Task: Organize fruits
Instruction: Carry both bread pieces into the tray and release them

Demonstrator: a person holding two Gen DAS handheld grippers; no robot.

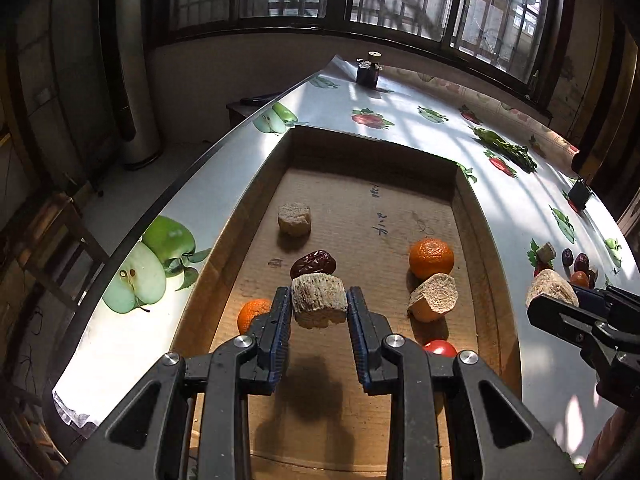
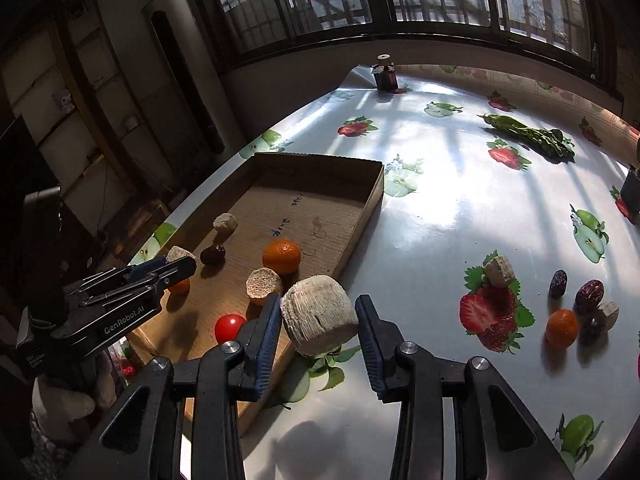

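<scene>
A shallow cardboard tray lies on the table. It holds two tangerines, a red date, two beige sponge-like chunks and a cherry tomato. My left gripper is shut on a beige chunk above the tray. My right gripper is shut on a larger beige chunk above the tray's near right corner. On the table to the right lie a beige chunk, dates, a tangerine and a smaller beige chunk.
The table has a glossy fruit-print cover. A bunch of green vegetables lies far right. A small dark bottle stands at the far edge. A dark box sits at the right edge. The table's left edge drops to the floor.
</scene>
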